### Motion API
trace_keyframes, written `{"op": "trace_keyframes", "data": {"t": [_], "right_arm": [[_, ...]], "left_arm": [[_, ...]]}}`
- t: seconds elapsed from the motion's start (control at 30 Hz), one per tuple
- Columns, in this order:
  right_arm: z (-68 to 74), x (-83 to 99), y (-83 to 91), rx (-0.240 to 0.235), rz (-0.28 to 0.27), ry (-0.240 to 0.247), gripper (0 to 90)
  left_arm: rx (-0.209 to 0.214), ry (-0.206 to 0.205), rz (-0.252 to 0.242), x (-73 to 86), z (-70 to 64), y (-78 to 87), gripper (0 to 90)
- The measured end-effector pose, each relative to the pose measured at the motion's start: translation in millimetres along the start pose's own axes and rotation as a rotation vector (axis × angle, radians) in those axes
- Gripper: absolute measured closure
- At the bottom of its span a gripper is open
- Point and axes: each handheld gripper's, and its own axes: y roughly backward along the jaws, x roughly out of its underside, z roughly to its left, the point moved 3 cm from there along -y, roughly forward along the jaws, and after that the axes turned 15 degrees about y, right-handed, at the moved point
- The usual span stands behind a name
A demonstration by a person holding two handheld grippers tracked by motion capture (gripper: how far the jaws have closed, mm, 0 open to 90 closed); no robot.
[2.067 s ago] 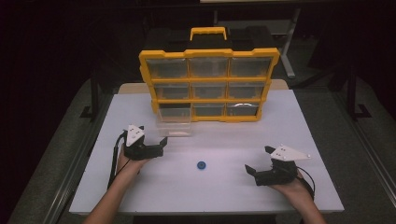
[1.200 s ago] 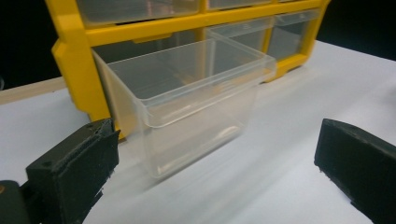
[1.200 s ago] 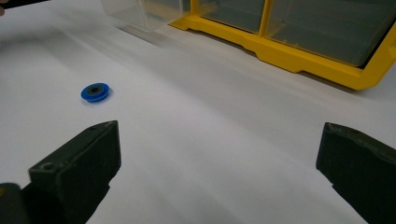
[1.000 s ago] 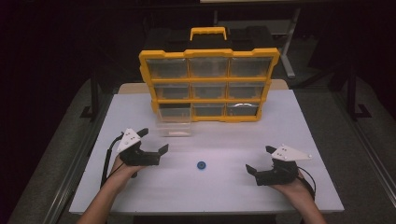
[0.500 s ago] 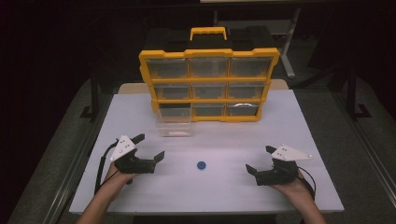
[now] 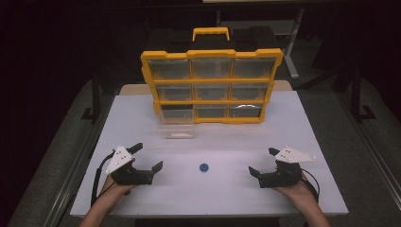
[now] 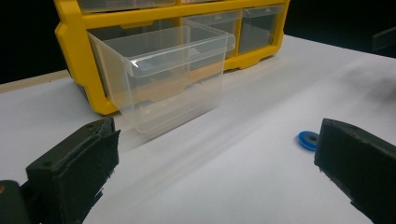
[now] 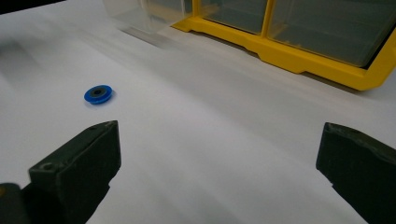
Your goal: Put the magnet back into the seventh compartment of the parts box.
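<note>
A small blue disc (image 6: 204,167) lies flat on the white table (image 6: 293,123), in the front middle. My left gripper (image 6: 148,156) rests low at the front left, open and empty, with the disc (image 7: 308,139) off beside its right jaw. At the front right sits my right gripper (image 6: 262,161), also open and empty. The disc (image 8: 98,94) lies ahead of its left jaw. A clear plastic drawer (image 6: 176,124) sticks out of the bottom left slot of the yellow organizer (image 6: 213,53); up close the drawer (image 7: 173,74) looks empty.
The organizer (image 8: 299,58) stands upright at the table's far middle, a carry handle (image 6: 210,32) on top, its other clear drawers pushed in. White table surface stretches between both grippers and the organizer. The surroundings beyond the table are dark.
My left gripper has drawn back from near the pulled-out drawer toward the front left of the table and stayed open. The right gripper and the blue disc have not moved.
</note>
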Motion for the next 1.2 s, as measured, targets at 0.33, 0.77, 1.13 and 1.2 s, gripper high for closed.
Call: {"op": "trace_keyframes", "data": {"t": [0.33,0.77,1.13,1.2], "right_arm": [[-0.3,-1.6,-0.8,-0.024,-0.003,-0.01,0.0],[1.8,-12.4,-7.9,-0.081,0.038,0.0,0.0],[3.1,-18.5,-15.4,-0.116,0.086,0.008,0.0],[2.7,-19.8,-16.6,-0.119,0.09,0.015,0.0]], "left_arm": [[-0.007,-0.011,0.009,5.9,4.3,2.1,0.0],[-0.009,0.016,0.008,7.1,8.4,3.7,0.0],[-0.003,0.028,0.016,8.1,10.9,3.4,0.0],[-0.004,0.026,0.015,8.0,10.7,3.4,0.0]]}}
